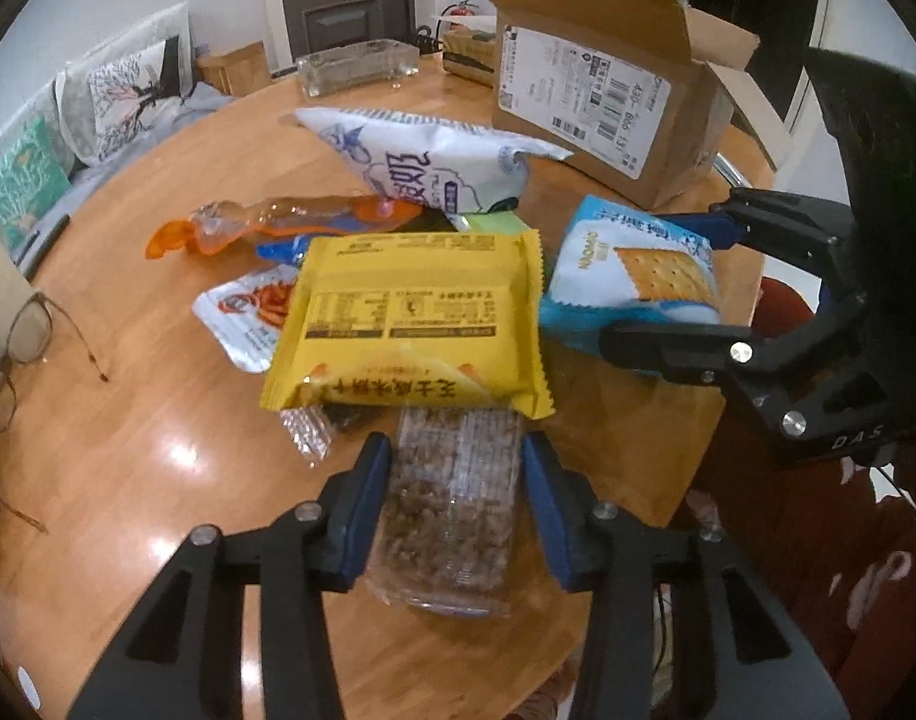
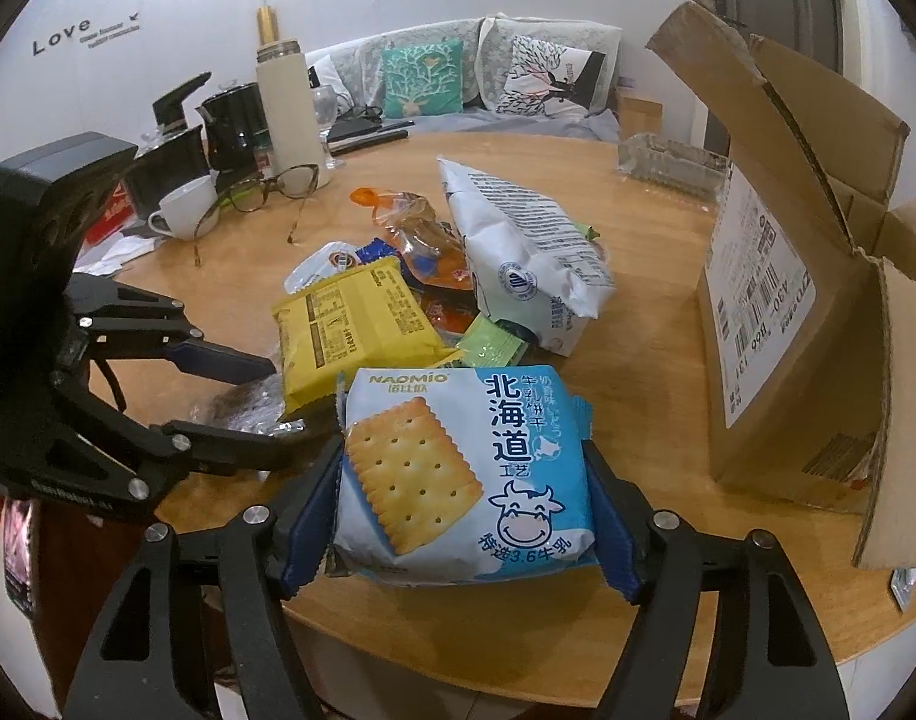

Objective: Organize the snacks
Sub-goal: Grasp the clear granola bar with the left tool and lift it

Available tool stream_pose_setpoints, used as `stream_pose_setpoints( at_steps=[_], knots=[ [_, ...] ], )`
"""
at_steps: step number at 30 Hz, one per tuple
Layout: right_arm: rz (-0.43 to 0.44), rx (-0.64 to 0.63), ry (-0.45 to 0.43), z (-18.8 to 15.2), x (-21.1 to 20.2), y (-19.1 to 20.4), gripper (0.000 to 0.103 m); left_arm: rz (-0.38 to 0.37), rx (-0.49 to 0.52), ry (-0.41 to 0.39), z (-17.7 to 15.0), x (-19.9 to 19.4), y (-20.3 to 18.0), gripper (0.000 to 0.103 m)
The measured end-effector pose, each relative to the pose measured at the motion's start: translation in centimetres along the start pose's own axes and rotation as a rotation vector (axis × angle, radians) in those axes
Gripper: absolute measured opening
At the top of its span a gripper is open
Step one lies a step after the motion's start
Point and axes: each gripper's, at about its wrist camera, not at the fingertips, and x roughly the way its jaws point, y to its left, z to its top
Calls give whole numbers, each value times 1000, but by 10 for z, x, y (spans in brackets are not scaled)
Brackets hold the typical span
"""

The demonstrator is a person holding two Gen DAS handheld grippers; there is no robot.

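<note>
Two grippers work at the near edge of a round wooden table (image 1: pixel 128 420). At the far left edge, a pair of spectacles (image 1: pixel 32 330) lies on the wood, well apart from the snacks. Left gripper (image 1: pixel 455 462): jaws partly closed around a clear-wrapped brown grain bar (image 1: pixel 452 510), blue pads touching both long sides; the bar lies on the table at the near edge, its far end tucked under the yellow biscuit packet (image 1: pixel 410 318). That yellow packet sits on top of a central heap comprising a white-and-red sachet (image 1: pixel 248 318), an orange-and-clear wrapper (image 1: pixel 266 222) and a white-and-blue bag (image 1: pixel 434 162) at the far side. Right gripper (image 2: pixel 464 480): jaws closed on a light blue cracker packet (image 2: pixel 464 468), one pad against each side edge; the packet is held just beside the yellow packet, near the table's near edge. Whether the packet rests on the wood or is lifted clear cannot be determined. Toward the right edge of the table, an open cardboard box (image 2: pixel 776 312) stands upright with flaps raised and a shipping label facing the heap.
</note>
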Motion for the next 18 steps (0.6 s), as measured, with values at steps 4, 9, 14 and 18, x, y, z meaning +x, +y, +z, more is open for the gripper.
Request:
stream_pose_setpoints(
  at_steps=[4,9,14,18],
  knots=[
    [3,-5,1,1,2,1,77,-3,-20,-18,-3,-3,2,40],
    [25,-10,1,2,6,-1,82,-13,-50,-48,-3,-12,0,39],
    [16,-47,9,4,8,2,77,-10,-74,-79,2,-28,6,39],
    [23,-48,5,5,6,2,66,53,-62,-81,-1,-36,10,38]
  ],
)
